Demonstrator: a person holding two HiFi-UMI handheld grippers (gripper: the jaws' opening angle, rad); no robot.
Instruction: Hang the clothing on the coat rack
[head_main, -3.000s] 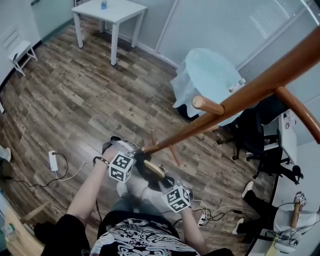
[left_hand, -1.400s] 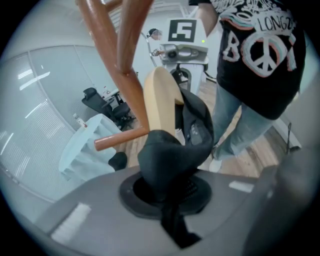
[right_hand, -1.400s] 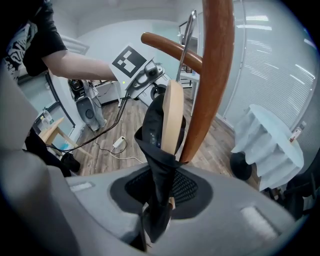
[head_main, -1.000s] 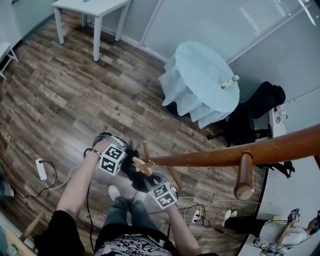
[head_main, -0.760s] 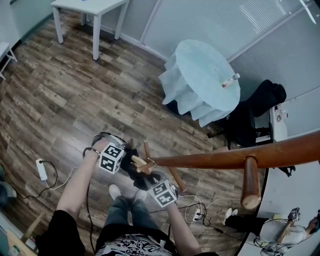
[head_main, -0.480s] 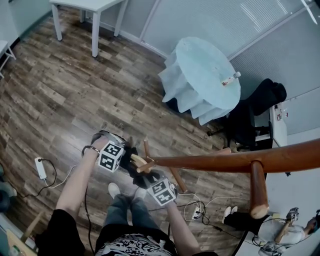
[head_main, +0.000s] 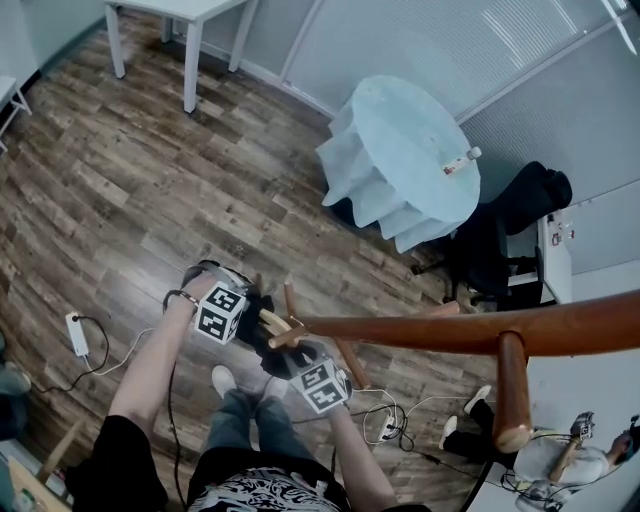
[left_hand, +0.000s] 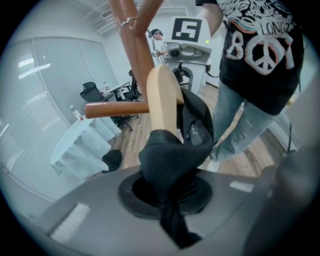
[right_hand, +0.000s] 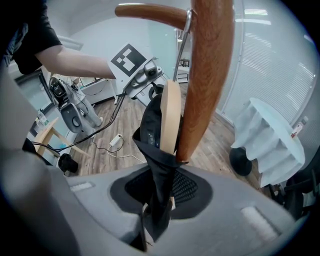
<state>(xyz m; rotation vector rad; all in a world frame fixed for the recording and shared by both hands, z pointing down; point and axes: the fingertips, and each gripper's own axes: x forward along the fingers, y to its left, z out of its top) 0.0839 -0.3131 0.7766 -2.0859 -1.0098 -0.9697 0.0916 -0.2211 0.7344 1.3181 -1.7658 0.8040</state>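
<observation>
A pale wooden hanger (head_main: 275, 322) carries a black garment (head_main: 262, 342) beside the brown coat rack pole (head_main: 440, 330). In the right gripper view the hanger's metal hook (right_hand: 183, 44) rises to a peg (right_hand: 152, 12) on the pole (right_hand: 207, 75). My left gripper (head_main: 252, 318) is shut on a bunch of the black garment (left_hand: 172, 155) below the hanger (left_hand: 164, 102); its jaws have just been opening a little, with cloth still between them. My right gripper (head_main: 292, 362) is shut on the garment (right_hand: 157, 165) at the hanger's other end (right_hand: 170, 117).
A round table (head_main: 400, 150) under a pale cloth stands beyond the rack. A black office chair (head_main: 510, 225) is at its right and a white table (head_main: 190, 20) at the far left. A power strip (head_main: 75, 335) and cables lie on the wood floor. Another peg (head_main: 512, 385) hangs near me.
Both grippers keep nearly the same place at the hanger by the pole. The head view has shifted, so the near peg now shows lower and further right.
</observation>
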